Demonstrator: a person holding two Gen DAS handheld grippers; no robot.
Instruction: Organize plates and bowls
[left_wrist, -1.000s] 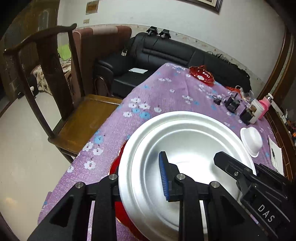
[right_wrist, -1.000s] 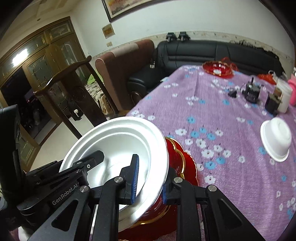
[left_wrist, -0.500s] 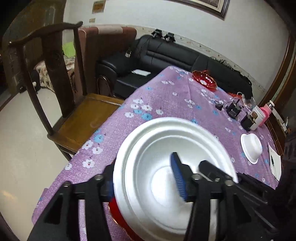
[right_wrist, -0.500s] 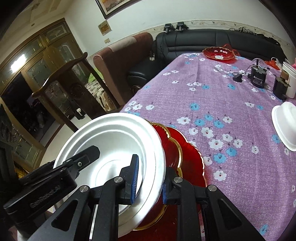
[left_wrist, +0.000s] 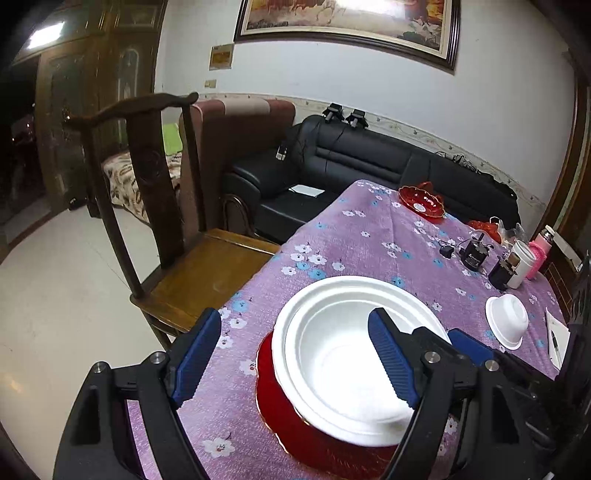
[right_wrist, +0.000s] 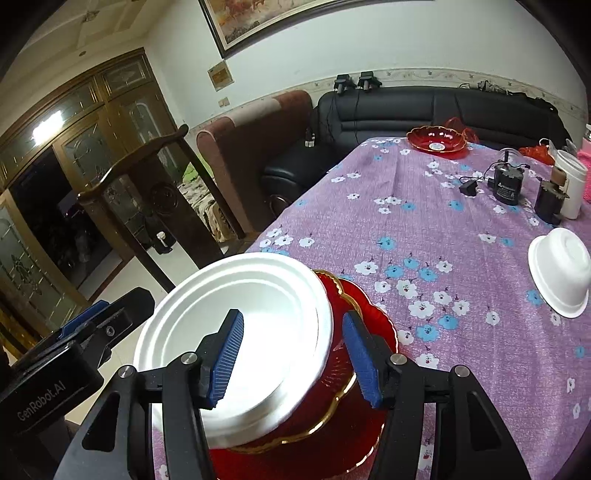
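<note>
A white foam plate (left_wrist: 343, 347) (right_wrist: 251, 306) rests on a stack of red gold-rimmed plates (left_wrist: 280, 413) (right_wrist: 354, 306) near the table's front edge. My left gripper (left_wrist: 295, 358) is opening. Its left pad stands clear of the plate's rim and its right pad hangs over the plate's middle. My right gripper (right_wrist: 293, 356) is also opening. The plate's right rim lies between its pads, which do not press on it. A small white bowl (left_wrist: 506, 319) (right_wrist: 559, 271) lies upside down to the right. A red dish (left_wrist: 421, 201) (right_wrist: 436, 142) sits at the far end.
The purple flowered tablecloth (left_wrist: 369, 236) covers the table. A black adapter (right_wrist: 506, 184), a white cup (right_wrist: 570, 184) and a pink bottle (left_wrist: 537, 254) stand at the right. A wooden chair (left_wrist: 207, 266) is left of the table, with a black sofa (left_wrist: 369, 158) behind.
Both grippers have opened and let go of the white plate, which now lies on the red plates. The left gripper has drawn back and up.
</note>
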